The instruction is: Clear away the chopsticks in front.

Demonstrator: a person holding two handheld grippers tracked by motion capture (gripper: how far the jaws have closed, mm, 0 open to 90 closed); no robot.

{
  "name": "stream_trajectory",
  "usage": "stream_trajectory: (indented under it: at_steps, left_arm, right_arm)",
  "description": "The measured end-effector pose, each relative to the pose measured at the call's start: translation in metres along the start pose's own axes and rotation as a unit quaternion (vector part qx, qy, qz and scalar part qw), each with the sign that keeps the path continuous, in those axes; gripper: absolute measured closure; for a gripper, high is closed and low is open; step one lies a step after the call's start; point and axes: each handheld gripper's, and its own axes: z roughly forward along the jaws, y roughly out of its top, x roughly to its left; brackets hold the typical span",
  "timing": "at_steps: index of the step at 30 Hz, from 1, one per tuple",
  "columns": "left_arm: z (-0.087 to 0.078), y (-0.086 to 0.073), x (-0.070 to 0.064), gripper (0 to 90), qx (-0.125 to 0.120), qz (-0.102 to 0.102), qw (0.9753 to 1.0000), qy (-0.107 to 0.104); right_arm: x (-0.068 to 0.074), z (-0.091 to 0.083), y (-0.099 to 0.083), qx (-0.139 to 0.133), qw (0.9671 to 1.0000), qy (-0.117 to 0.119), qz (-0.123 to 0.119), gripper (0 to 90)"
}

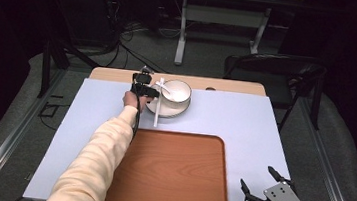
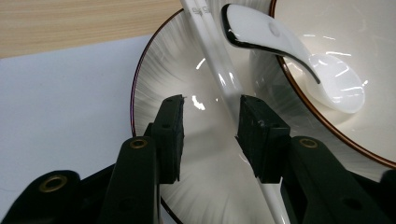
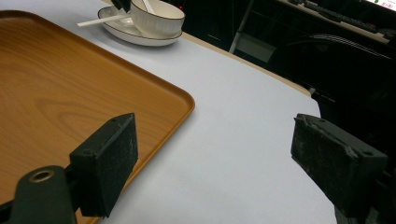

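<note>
Fingers (image 2: 173, 135) of our left gripper (image 2: 210, 135) stand apart over the plate (image 2: 154, 84), with the white chopsticks (image 2: 219, 65) running between them, close against the right-hand finger and not yet pinched. We judge this to be the reach-and-grasp step: we have lined ourselves up on the chopsticks but have not closed. They lie slanted across the plate, the far ends resting beside the bowl (image 2: 336, 135), the near ends sticking out past the plate's rim toward the tray (image 1: 169, 170), as the high view shows. A white spoon (image 2: 299, 60) sits in the bowl, its handle leaning over the bowl's rim just beside the chopsticks. Plate and bowl stand at the far edge of the tabletop (image 1: 245, 117), well apart from the wooden tray that lies empty near us. Our right gripper (image 1: 266, 182) hovers low over the near right corner of the tabletop, beside the tray, its fingers (image 3: 109, 158) wide apart and holding nothing. Next, we think, we need to close squarely so both sticks are caught together, since they are thin, glossy and likely to slip or scissor apart; then lift straight up clear of the plate's rim without knocking the spoon handle.
</note>
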Motion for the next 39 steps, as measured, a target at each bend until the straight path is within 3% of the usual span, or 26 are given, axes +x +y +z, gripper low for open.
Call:
stream_trajectory:
  at_steps: [16,23,32,34,39]
  left_arm:
    - [0.001,0.001,-0.004,60.4,-0.009,-0.005,0.9999,0.002]
    - [-0.002,-0.006,-0.004,61.2,-0.012,-0.030,0.9993,-0.017]
    - [-0.005,-0.016,-0.003,59.1,-0.017,-0.038,0.9986,-0.034]
    - [-0.003,-0.017,-0.004,59.8,-0.012,-0.029,0.9993,-0.022]
    - [0.003,-0.021,-0.005,62.6,-0.006,-0.026,0.9995,-0.016]
  right_arm:
    - [0.000,0.000,0.000,0.001,1.0000,0.000,0.001,14.3]
    - [0.000,0.000,0.000,0.001,1.0000,0.000,0.001,14.3]
    - [0.000,0.000,0.000,0.002,1.0000,0.001,0.000,14.3]
    - [0.000,0.000,0.000,0.002,1.0000,0.001,0.000,14.3]
    - [0.000,0.000,0.000,0.001,1.0000,-0.001,0.001,14.3]
